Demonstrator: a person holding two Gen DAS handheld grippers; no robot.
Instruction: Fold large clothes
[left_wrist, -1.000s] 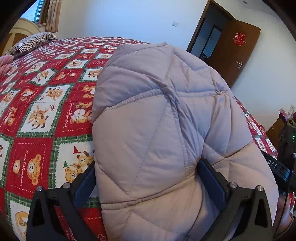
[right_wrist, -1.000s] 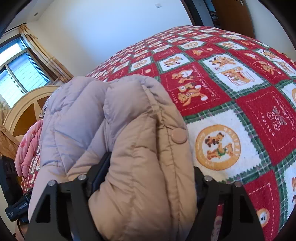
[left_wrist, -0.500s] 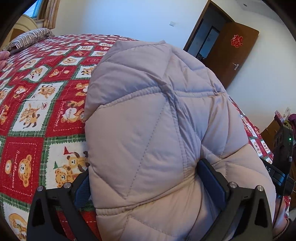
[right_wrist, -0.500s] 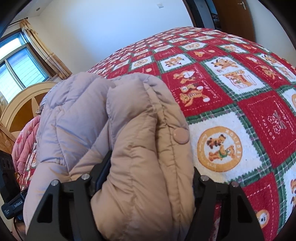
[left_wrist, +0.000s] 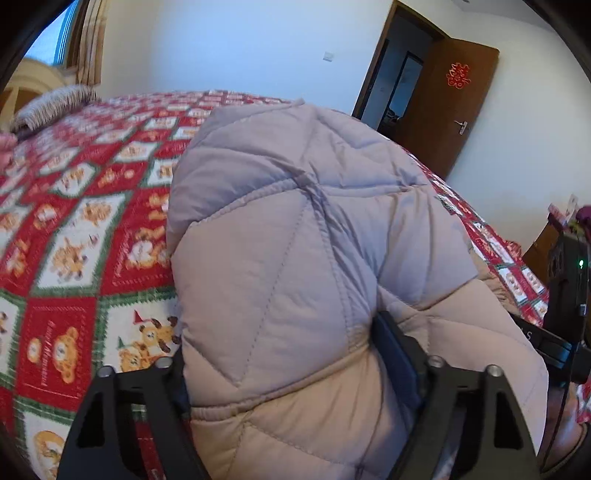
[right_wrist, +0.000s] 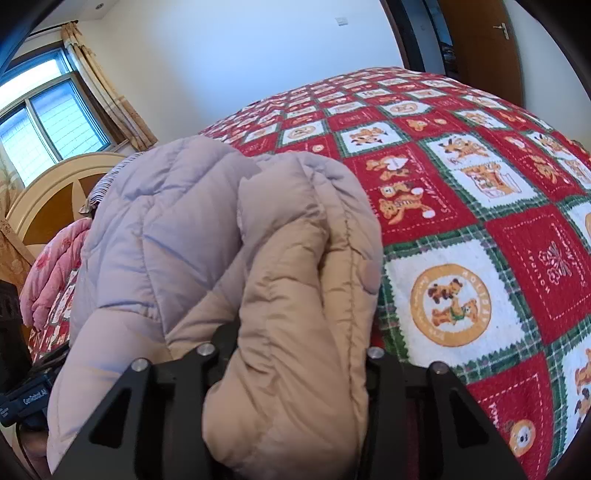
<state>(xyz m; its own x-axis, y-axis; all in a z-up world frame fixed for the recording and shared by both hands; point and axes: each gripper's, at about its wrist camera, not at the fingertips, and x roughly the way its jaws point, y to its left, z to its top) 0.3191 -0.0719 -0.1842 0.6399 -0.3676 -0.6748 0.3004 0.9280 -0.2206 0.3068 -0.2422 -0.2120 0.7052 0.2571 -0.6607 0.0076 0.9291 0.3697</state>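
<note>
Nearest the lenses, both tongs are clenched on the same garment. The left tongs (left_wrist: 291, 369) grasp a thick quilted fold of the padded jacket (left_wrist: 295, 240), its bulk filling the gap between the fingers. The right tongs (right_wrist: 295, 354) grasp a bunched roll of the jacket (right_wrist: 229, 240) at the edge bearing a round snap button (right_wrist: 370, 274).

The jacket is held up off the bed (right_wrist: 480, 221) between the two tongs, at 12 o'clock in both wrist views, and hides much of the bedspread below. Whether its lower part touches the bed cannot be told.

Further off, a pink quilt (right_wrist: 48, 266) lies at 9 o'clock in the right view, near the headboard (right_wrist: 48, 199). At 1 o'clock in the left view a brown door (left_wrist: 454, 110) stands open.

Assessment: the jacket appears doubled over at least once, so folding is under way. Laying it flat on the bed and squaring the final fold remain, by judgement.
</note>
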